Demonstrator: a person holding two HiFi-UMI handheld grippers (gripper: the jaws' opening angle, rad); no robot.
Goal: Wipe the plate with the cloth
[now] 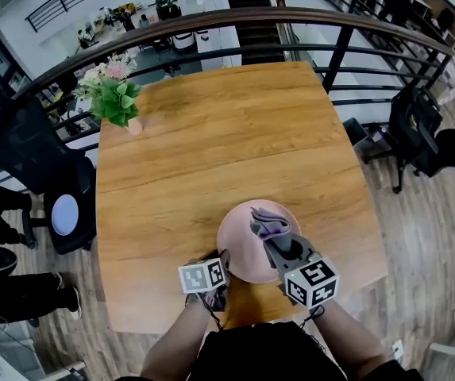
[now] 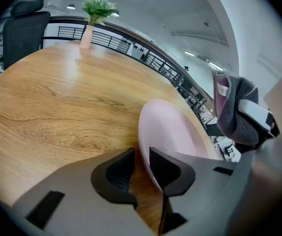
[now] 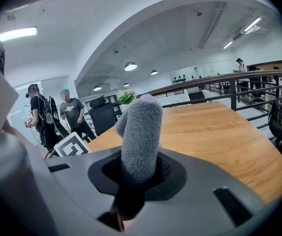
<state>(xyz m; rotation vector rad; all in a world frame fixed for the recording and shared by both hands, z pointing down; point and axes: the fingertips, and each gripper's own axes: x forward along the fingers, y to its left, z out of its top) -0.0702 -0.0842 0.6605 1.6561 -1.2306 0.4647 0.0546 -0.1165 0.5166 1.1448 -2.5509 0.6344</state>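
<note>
Setup stage: your left gripper [image 2: 141, 157] straddles the near rim of the plate [image 1: 239, 248], jaws apart; your right gripper [image 3: 137, 176] pinches the cloth [image 3: 141, 132] over the plate. Next, clamp the rim and lower the cloth.

I saw the round pink plate [image 1: 247, 240] lying by the near edge of the table [image 1: 211, 133], with the grey-and-purple cloth [image 1: 268, 222] bunched over its right side.

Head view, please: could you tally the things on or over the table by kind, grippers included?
Plate: 1
Cloth: 1
Vase of flowers: 1
Grippers: 2, left gripper and right gripper
Total: 5
</note>
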